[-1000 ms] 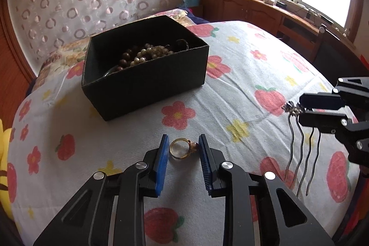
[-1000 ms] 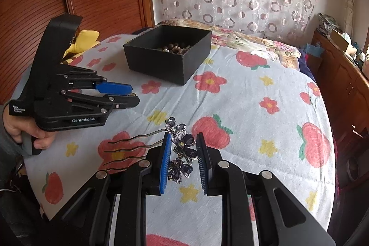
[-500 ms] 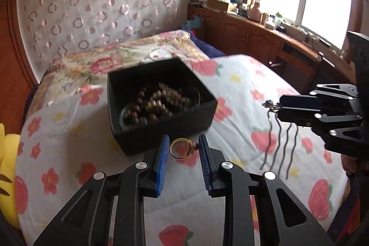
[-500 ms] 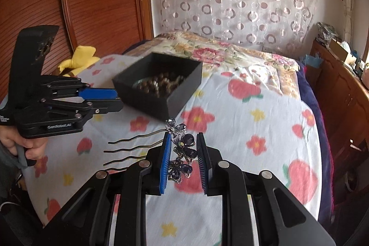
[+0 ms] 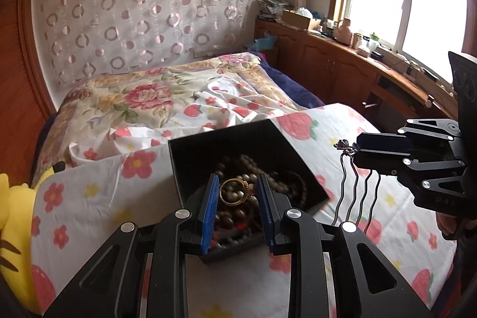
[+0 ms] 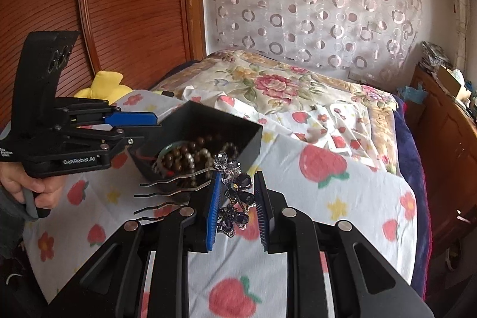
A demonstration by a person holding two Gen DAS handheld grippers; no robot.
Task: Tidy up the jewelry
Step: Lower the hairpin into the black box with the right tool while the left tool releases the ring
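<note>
Jaws first: our left gripper (image 5: 235, 192) is pinching the gold ring (image 5: 234, 191) between its blue pads (image 5: 210, 206), ring upright with its ornament turned toward the right pad. It's held in the air above the near part of the black box (image 5: 190, 166), so it looks about ready to drop.

In the box: bead strands (image 6: 184, 157), brown and pale, plus what looks like a green bangle (image 6: 168, 148) at the near side. So some pieces are already stowed. We can't tell how many, as the heap is tangled.

Right of the box, our right gripper (image 6: 237, 195) is clamped on the flower head of the hair comb (image 6: 235, 192), purple stones between the pads, four wavy prongs (image 6: 167, 195) sticking out sideways toward the left gripper. The comb is airborne, just beside the box's near corner, not over the opening yet.

Progress, as we judge it: late stage. Both held items are still out of the box. No other loose jewelry is visible on the strawberry-print sheet (image 6: 351, 192), though the grippers hide part of it. Remaining: release the ring, then bring the comb over and release.

Risk: prongs snagging the beads.
</note>
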